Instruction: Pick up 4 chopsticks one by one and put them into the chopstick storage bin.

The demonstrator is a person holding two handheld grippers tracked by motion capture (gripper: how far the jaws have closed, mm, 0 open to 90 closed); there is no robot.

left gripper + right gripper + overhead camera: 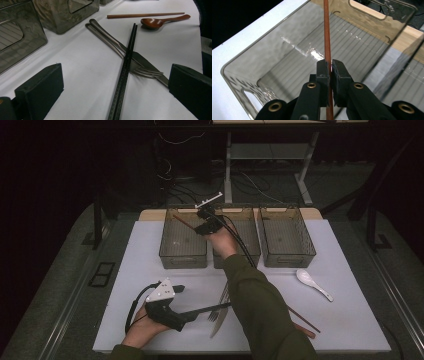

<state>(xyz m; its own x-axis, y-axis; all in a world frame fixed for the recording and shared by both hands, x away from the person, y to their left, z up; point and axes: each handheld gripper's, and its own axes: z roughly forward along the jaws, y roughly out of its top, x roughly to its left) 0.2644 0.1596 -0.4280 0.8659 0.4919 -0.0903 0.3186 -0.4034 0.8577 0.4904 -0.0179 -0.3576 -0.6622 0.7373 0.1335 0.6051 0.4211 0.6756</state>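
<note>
In the high view, three smoky see-through bins are seen in a row along the far edge of the desk (345, 320). The right hand-held gripper (202, 220) is held over the left bin (183, 251), and a brown wooden chopstick (184, 222) is carried slanting above that bin. The left hand-held gripper (172, 297) is rested near the near left corner of the desk, beside a fork (216, 312) and a pair of black chopsticks (212, 308). A white soup spoon (313, 283) is found toward the right edge.

In the left gripper view, the jaws of the left hand-held gripper (117, 95) are spread wide and nothing is held; the black chopsticks (126, 67) are seen lying between them on the desk, crossed over the fork (147, 72) and a table knife (145, 63). A second brown chopstick (145, 15) and a wooden spoon (160, 22) are seen farther off.

In the right gripper view, the right hand-held gripper (330, 68) is closed tightly on the brown wooden chopstick (327, 32), which is pointed into the left bin (242, 62).

For the drop to be done well, the chopstick is best lowered until it is lined up with the bin's long side and brought close to the ribbed floor before the jaws are loosened, so that it is not bounced out or left leaning on the rim.
</note>
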